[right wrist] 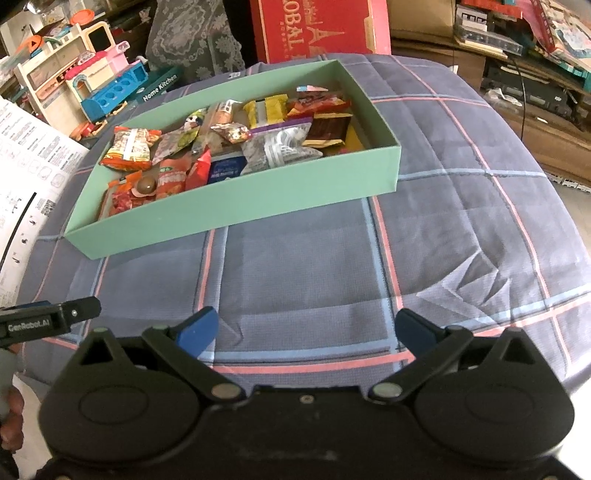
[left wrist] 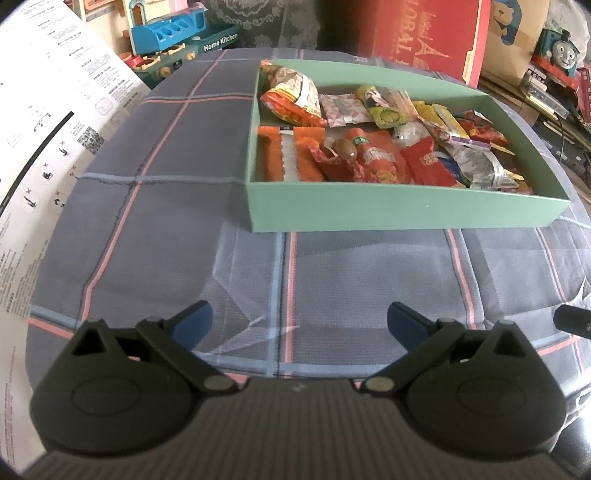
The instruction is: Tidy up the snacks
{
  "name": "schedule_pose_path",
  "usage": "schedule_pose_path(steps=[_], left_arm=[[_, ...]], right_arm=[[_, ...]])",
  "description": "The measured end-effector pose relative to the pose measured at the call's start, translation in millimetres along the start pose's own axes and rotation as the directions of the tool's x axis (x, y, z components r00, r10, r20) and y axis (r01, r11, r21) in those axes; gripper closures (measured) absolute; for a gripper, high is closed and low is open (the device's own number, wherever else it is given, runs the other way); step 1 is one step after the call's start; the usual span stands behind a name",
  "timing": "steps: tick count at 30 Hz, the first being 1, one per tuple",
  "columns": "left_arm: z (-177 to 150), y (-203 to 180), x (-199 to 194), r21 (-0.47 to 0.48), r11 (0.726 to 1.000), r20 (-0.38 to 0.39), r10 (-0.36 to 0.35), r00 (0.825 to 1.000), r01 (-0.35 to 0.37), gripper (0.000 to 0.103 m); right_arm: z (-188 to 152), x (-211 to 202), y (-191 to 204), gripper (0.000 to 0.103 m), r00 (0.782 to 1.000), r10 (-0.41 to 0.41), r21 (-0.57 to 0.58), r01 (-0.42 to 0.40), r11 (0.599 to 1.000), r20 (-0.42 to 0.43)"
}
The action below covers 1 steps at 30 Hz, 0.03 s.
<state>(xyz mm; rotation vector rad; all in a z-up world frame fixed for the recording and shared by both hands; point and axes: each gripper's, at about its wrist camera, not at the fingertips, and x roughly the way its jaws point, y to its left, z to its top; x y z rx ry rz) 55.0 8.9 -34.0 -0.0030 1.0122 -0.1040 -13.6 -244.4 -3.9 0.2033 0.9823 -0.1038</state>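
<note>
A shallow green box (left wrist: 369, 212) sits on the plaid grey cloth and shows in the right wrist view too (right wrist: 236, 210). It holds several snack packets: orange ones (left wrist: 291, 99) at its left, red ones (left wrist: 373, 158), yellow ones (right wrist: 267, 109) and a silver bag (right wrist: 277, 147). My left gripper (left wrist: 299, 321) is open and empty, low over the cloth in front of the box. My right gripper (right wrist: 306, 328) is open and empty, also in front of the box. The left gripper's tip (right wrist: 74, 314) shows at the right wrist view's left edge.
The grey plaid cloth (left wrist: 166, 221) covers the table. A white printed sheet (left wrist: 44, 129) lies along the left edge. Behind stand a toy kitchen (left wrist: 177, 40), a red carton (left wrist: 424, 33) and a toy train (left wrist: 557, 48). Shelves with clutter (right wrist: 517, 55) are at the right.
</note>
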Motion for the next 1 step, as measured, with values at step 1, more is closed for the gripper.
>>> schedule_pose_path(steps=[1], left_arm=[[-0.1, -0.3, -0.2, 0.001, 1.000, 0.000, 0.001, 1.000, -0.001, 0.000]], right_arm=[[0.0, -0.5, 0.3, 0.000, 1.000, -0.001, -0.001, 0.001, 1.000, 0.001]])
